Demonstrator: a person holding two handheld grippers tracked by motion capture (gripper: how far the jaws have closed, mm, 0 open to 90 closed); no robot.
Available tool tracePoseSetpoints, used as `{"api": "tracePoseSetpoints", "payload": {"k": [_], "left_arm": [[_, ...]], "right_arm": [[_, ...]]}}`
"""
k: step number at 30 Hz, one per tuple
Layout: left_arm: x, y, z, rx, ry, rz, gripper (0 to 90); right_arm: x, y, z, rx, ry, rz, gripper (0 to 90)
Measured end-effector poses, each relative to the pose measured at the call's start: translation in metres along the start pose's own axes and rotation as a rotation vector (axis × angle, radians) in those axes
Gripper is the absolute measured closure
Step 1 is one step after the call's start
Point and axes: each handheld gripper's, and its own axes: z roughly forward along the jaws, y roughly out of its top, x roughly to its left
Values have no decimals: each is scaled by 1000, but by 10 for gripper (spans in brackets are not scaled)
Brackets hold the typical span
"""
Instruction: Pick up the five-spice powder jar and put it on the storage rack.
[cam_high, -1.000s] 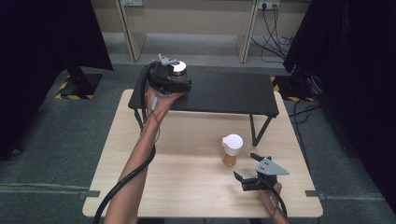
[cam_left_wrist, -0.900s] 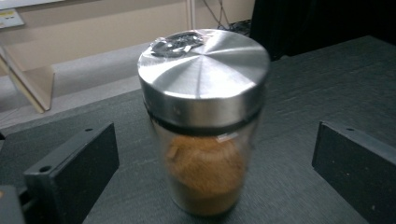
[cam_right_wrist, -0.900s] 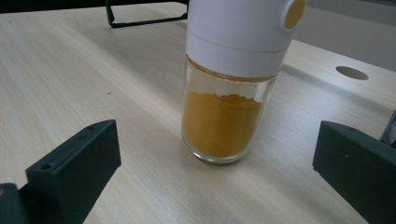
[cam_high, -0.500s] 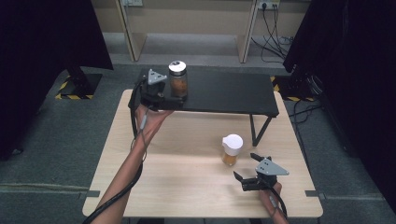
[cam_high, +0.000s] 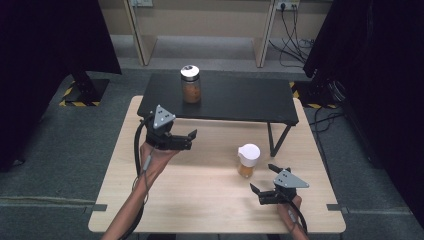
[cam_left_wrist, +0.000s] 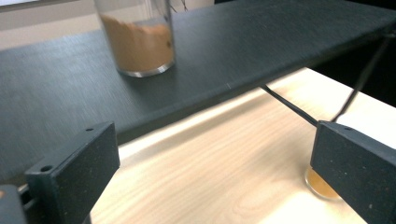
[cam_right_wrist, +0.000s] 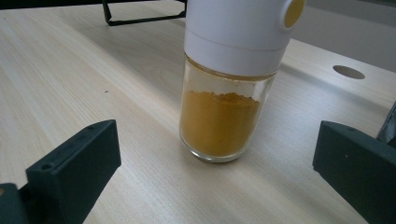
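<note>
Overhead, pale wooden table (cam_high: 200, 200), black shelf (cam_high: 235, 100), grey carpet (cam_high: 60, 165); left tool (cam_high: 186, 139) and right tool (cam_high: 263, 178) both released, empty.

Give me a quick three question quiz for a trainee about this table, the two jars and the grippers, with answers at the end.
1. True or false: the silver-lidded jar stands on the black shelf.
2. Multiple choice: the white-capped jar stands on A) the black shelf, B) the wooden table, C) the floor.
3. Fill in: the jaws of the right gripper are ____ and point at the white-capped jar.

Key: 1 true. 2 B. 3 open; the left gripper is open too, holding nothing.
</note>
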Motion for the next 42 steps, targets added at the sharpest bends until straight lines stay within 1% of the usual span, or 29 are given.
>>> {"api": "tracePoseSetpoints", "payload": {"k": [1,3,4,5,7,9,10,11,13,14,16,20,21,22,23,28,30,31,34,36,37,38,40,42], "left_arm": [[-5,-13,0,10,-3,15,5],[-11,-26,1,14,8,35,2],[-13,-35,2,21,5,39,3],[-13,-41,3,22,1,35,1],[-12,-58,6,21,-17,22,1],[-15,-73,11,34,-19,45,1],[-15,-73,11,34,-19,45,1],[-15,-84,15,40,-27,49,1],[-15,-97,18,37,-26,56,1],[-14,-105,21,35,-30,50,1],[-13,-115,24,37,-35,48,1],[-12,-135,31,39,-34,59,2],[-12,-135,31,39,-34,59,2],[-11,-141,33,38,-36,59,3],[-10,-145,34,35,-41,54,3],[-8,-158,36,15,-45,40,6],[-7,-160,37,13,-45,35,6],[-6,-165,38,8,-47,26,7],[-6,-167,40,14,-44,33,8],[-3,-172,40,9,-44,17,9],[-3,-172,40,9,-44,17,9],[-1,-173,40,6,-45,5,9],[-1,-173,39,0,-42,13,10],[0,-173,40,6,-44,11,11]], "right_arm": [[0,0,0,0,0,-1,7],[0,0,0,1,0,-3,7],[0,0,0,0,0,-3,7],[0,0,0,0,1,-3,7],[0,0,0,1,0,-4,7],[0,0,0,2,0,-6,7],[1,0,0,3,0,-7,7],[1,1,0,3,0,-7,7],[1,1,0,4,-2,-7,7],[1,1,0,3,-2,-7,7],[1,1,0,3,-3,-8,7],[2,1,0,4,-4,-12,7],[2,1,0,4,-4,-12,7],[2,1,0,5,-4,-12,7],[2,1,0,5,-4,-12,7],[2,1,0,5,-5,-13,7],[2,1,0,5,-5,-14,7],[2,1,0,6,-5,-14,7],[3,1,0,6,-6,-14,7],[3,1,0,7,-6,-14,7],[3,1,0,7,-6,-14,7],[3,1,0,7,-7,-15,7],[3,2,0,8,-7,-15,7],[3,2,0,9,-8,-16,7]]}}
